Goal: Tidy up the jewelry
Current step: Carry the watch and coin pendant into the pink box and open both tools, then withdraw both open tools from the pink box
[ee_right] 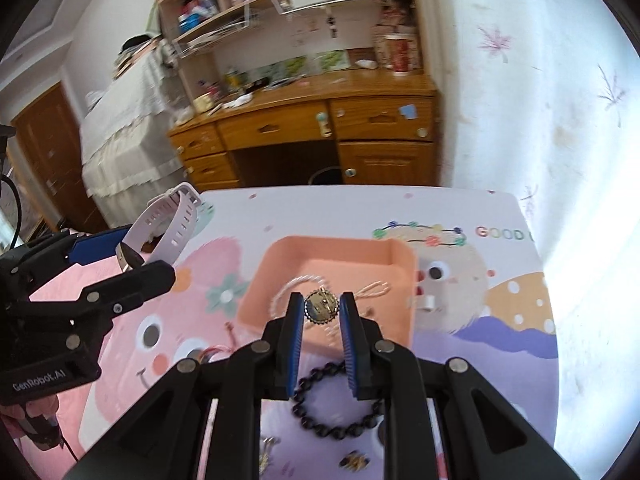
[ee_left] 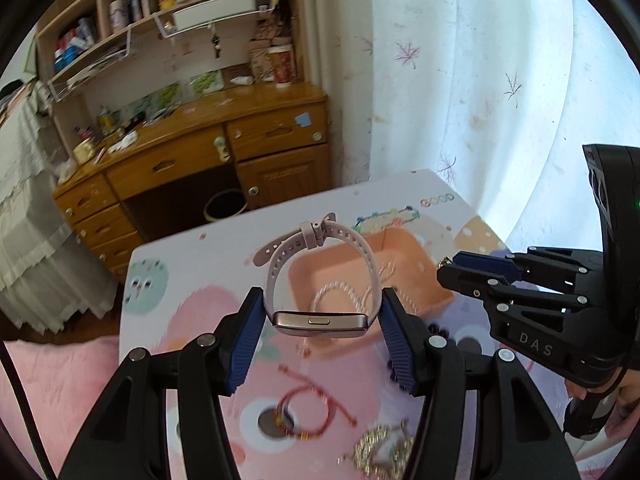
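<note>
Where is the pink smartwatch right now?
The pink smartwatch is clamped in the left tongs, lifted above the table in front of the orange tray; the right-wrist view shows it at left.

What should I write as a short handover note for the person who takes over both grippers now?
Left gripper: shut on the pink smartwatch, held above the table.
Right gripper: shut on a round gold brooch, above the orange tray.
Done: white bead necklace is in the tray.
Left: drop both held pieces in; then the black bead bracelet, red cord bracelet and glittery gold piece on the table.
</note>
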The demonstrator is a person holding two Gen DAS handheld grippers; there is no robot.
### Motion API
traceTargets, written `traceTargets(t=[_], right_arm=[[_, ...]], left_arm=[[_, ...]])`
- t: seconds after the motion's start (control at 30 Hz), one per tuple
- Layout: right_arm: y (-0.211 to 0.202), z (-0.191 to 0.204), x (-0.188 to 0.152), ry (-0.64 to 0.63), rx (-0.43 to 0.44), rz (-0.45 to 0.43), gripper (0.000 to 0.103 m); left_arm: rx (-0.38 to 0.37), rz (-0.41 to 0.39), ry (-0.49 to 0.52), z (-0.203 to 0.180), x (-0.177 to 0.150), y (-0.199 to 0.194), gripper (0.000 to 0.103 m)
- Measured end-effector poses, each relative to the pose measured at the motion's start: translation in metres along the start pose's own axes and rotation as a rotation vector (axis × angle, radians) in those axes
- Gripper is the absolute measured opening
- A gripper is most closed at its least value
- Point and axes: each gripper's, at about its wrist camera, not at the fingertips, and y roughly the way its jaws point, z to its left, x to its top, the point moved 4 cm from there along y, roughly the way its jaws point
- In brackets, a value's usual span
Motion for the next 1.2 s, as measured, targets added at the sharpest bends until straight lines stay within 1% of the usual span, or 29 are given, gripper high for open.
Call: traceTargets(t=[0.17, 0.33, 0.37, 0.4, 0.43, 0.47, 0.5, 0.6, 0.67, 0.77, 0.87, 0.97, 1.07, 1.13, 1.2], right_arm=[[0.007, -0.018, 0.009, 0.045, -0.009, -0.013, 0.018], [0.013, -0.024, 0.011, 0.067, -0.001, -0.019, 0.018], [0.015, -0.024, 0.011, 0.073, 0.005, -0.015, 0.018], [0.020, -0.025, 0.009, 0.080, 0.015, 0.004, 0.019], [0.024, -0.026, 0.008, 0.088, 0.011, 0.023, 0.025], [0.027, -0.027, 0.007, 0.096, 0.005, 0.042, 0.029], [0.030, -0.028, 0.005, 0.105, 0.012, 0.059, 0.035], [0.026, -0.027, 0.005, 0.104, 0.028, 0.044, 0.037], [0.022, -0.026, 0.005, 0.099, 0.020, 0.037, 0.039], [0.016, -0.026, 0.003, 0.107, 0.020, 0.037, 0.043], [0.007, -0.025, -0.002, 0.118, 0.019, 0.041, 0.045], [-0.004, -0.023, -0.016, 0.124, -0.023, 0.079, 0.046], [-0.019, -0.021, -0.043, 0.141, -0.026, 0.136, 0.048], [-0.028, -0.020, -0.062, 0.150, -0.032, 0.174, 0.052], [-0.037, -0.020, -0.083, 0.150, -0.030, 0.210, 0.052]], left_arm=[[-0.038, -0.004, 0.006, -0.005, 0.017, 0.027, 0.056], [-0.070, 0.033, -0.009, -0.009, 0.018, 0.052, 0.057], [-0.073, 0.044, -0.009, -0.009, 0.017, 0.057, 0.059], [-0.069, 0.052, -0.006, -0.009, 0.017, 0.060, 0.063], [-0.068, 0.068, 0.002, -0.009, 0.016, 0.063, 0.066], [-0.068, 0.086, 0.010, -0.010, 0.015, 0.066, 0.073], [-0.061, 0.098, 0.010, -0.008, 0.014, 0.068, 0.078], [-0.074, 0.108, -0.006, -0.004, 0.013, 0.065, 0.081], [-0.068, 0.126, -0.019, 0.001, 0.011, 0.062, 0.086], [-0.071, 0.152, -0.042, 0.007, 0.006, 0.054, 0.087], [-0.084, 0.209, -0.102, 0.016, -0.007, 0.046, 0.088], [-0.077, 0.259, -0.158, 0.021, -0.028, 0.033, 0.088], [-0.050, 0.293, -0.202, 0.027, -0.057, 0.014, 0.088], [-0.037, 0.314, -0.230, 0.029, -0.076, 0.001, 0.088], [-0.026, 0.329, -0.254, 0.030, -0.095, -0.012, 0.088]])
